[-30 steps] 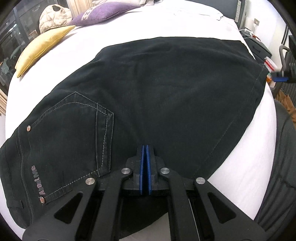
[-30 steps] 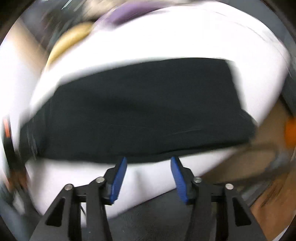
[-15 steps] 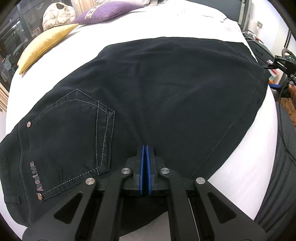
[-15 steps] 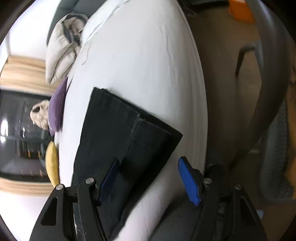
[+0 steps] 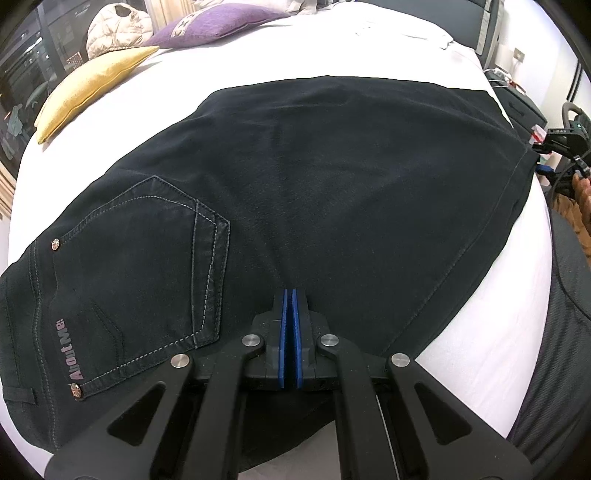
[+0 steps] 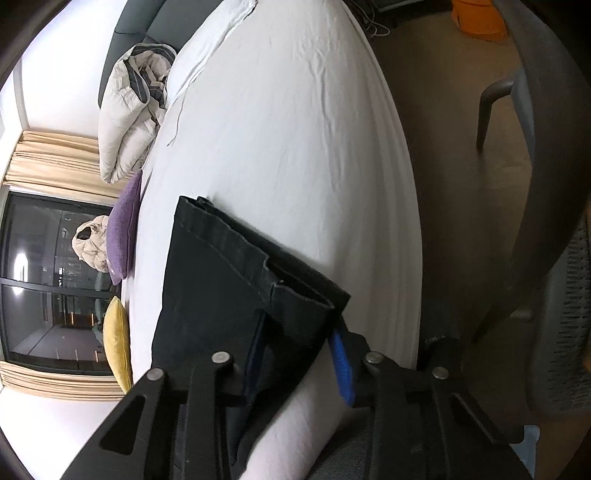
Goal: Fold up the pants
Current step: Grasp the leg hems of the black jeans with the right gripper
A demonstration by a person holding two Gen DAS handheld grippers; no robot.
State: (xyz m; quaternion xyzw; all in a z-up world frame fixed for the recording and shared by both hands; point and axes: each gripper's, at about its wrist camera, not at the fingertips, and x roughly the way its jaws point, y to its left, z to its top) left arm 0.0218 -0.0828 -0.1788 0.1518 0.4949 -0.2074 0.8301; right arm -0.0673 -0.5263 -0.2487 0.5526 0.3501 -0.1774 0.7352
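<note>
Black pants (image 5: 314, 192) lie flat across the white bed (image 5: 258, 55), folded lengthwise, back pocket at the left. My left gripper (image 5: 289, 299) is shut, its blue pads together on the near edge of the pants around the crotch. In the right wrist view the leg hems (image 6: 229, 273) lie at the bed's edge. My right gripper (image 6: 299, 332) is open and straddles the near hem corner, one finger under the cloth and one outside it. The right gripper also shows in the left wrist view (image 5: 561, 144) at the far right.
A yellow pillow (image 5: 88, 85), a purple pillow (image 5: 218, 22) and a puffy jacket (image 5: 118, 26) lie at the bed's far side. A rolled duvet (image 6: 129, 110) sits at the head. A grey chair (image 6: 546, 155) stands beside the bed.
My right gripper swung around from facing the pants' long side to the hem end and pushed in over the hem corner. My left gripper stayed shut in place.
</note>
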